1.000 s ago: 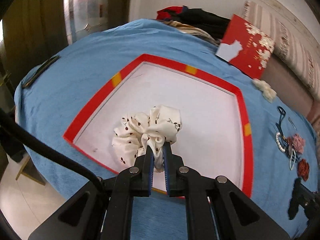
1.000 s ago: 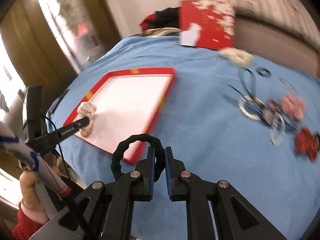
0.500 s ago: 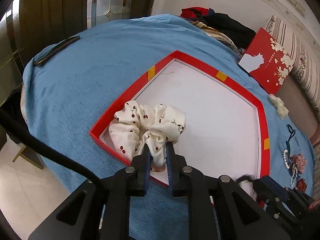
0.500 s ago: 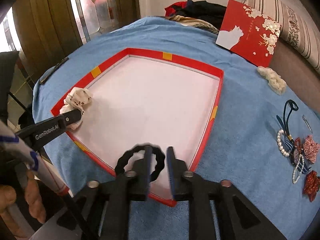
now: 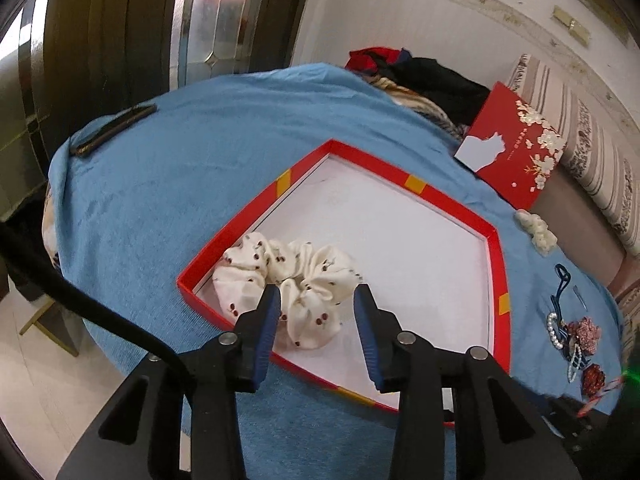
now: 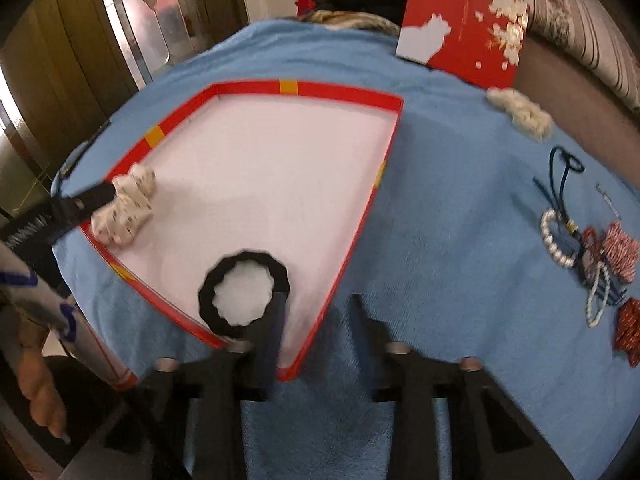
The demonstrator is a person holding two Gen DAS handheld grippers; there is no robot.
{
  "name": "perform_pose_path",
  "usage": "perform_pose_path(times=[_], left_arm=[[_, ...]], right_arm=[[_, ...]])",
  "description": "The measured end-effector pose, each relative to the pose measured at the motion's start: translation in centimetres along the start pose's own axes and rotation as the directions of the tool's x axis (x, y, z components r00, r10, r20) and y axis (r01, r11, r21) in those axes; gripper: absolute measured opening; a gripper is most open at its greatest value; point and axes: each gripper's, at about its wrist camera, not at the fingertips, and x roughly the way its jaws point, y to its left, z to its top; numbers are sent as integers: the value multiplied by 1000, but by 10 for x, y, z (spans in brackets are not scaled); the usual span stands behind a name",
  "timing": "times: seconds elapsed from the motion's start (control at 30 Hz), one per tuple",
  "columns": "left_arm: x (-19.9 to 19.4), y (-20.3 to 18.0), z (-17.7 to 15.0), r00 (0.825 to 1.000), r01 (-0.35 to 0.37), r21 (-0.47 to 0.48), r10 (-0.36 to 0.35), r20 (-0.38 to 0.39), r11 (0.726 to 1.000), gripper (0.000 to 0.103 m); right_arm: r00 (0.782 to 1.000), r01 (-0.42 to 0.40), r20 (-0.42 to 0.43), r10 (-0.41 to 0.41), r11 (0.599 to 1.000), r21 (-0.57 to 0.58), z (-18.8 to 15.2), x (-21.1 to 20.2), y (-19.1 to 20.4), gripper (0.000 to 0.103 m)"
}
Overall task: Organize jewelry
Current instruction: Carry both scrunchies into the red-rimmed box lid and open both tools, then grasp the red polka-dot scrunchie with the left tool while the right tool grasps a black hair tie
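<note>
The blue cloth (image 5: 160,200) carries the red-rimmed tray (image 5: 496,264). The white scrunchie (image 5: 304,280) sits in its near left corner, and the left gripper (image 5: 318,312) is opening around it, fingers spread with the fabric loose between them. The black hair tie (image 6: 206,300) lies flat by the tray's near edge. The right gripper (image 6: 318,320) is beside it, fingers apart but closing on nothing. My tip: lift both grippers straight up so nothing snags, then go for the jewelry pile (image 6: 592,256) at the cloth's right edge.
</note>
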Motion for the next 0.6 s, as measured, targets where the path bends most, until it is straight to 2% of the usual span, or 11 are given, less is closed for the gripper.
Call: perform_pose_path(times=[0.2,0.4,0.5,0.53,0.6], left_arm=[[-4,-10,-1,1000,4,31,-4,24,1000,39],[-1,-17,-2,1000,17,41,-17,10,999,39],[-3,-25,-4,999,40,59,-40,8,997,39],[-4,-30,-6,999,50,69,-51,9,996,40],[-7,-43,-9,997,70,97,-71,12,993,43]], right_arm=[[999,-32,-4,32,999,30,-6,-4,1,16],[998,-69,6,69,998,-9,-22,-13,9,21],[995,-87,55,86,996,18,-25,-32,-7,27],[994,-81,76,79,996,31,-27,-41,-16,32],[993,-59,110,52,997,56,-32,-58,-38,34]])
